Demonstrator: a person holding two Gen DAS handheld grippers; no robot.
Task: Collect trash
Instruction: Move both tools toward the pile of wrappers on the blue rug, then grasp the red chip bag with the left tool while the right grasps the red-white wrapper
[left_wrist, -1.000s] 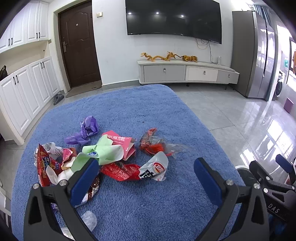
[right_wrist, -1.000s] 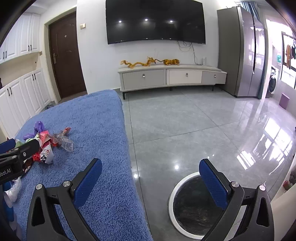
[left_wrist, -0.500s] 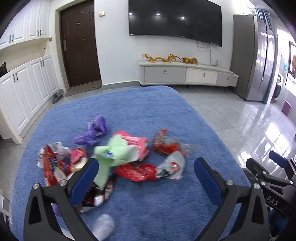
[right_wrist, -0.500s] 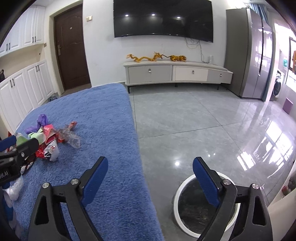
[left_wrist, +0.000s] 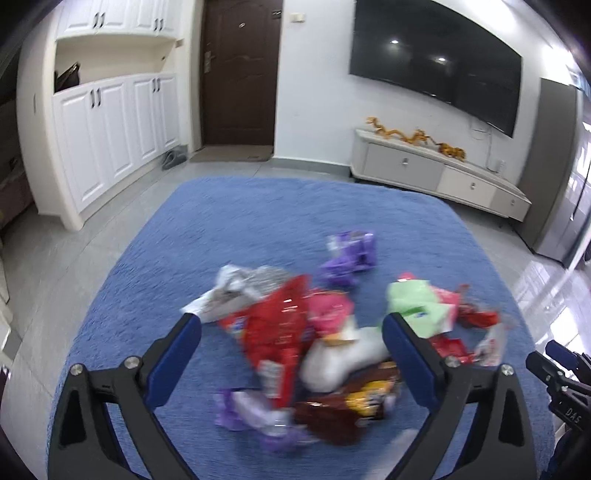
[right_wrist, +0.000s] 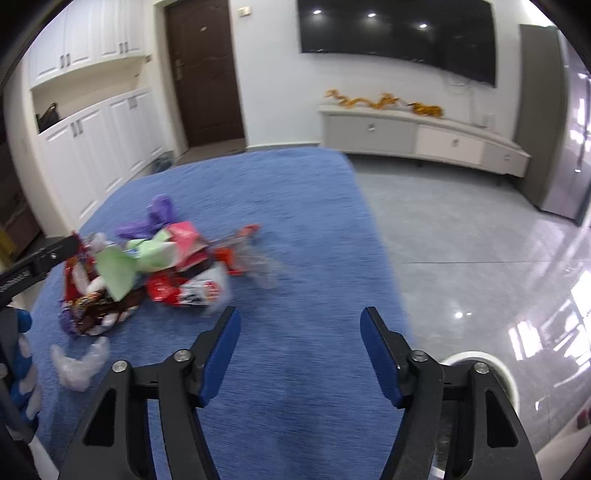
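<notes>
1. The left gripper (left_wrist: 291, 328) hangs over a heap of wrappers (left_wrist: 332, 332) on a blue rug (left_wrist: 258, 214), its jaws spread wide with nothing between the pads.
2. Motion blur smears the heap: a red bag (left_wrist: 277, 328), a green packet (left_wrist: 417, 302) and a purple wrapper (left_wrist: 351, 254) can be told apart, but no print is readable.
3. The right gripper (right_wrist: 299, 339) has its jaws apart over bare rug, right of the heap.
4. A white-rimmed bin (right_wrist: 491, 369) is mostly hidden behind its right finger.
</notes>
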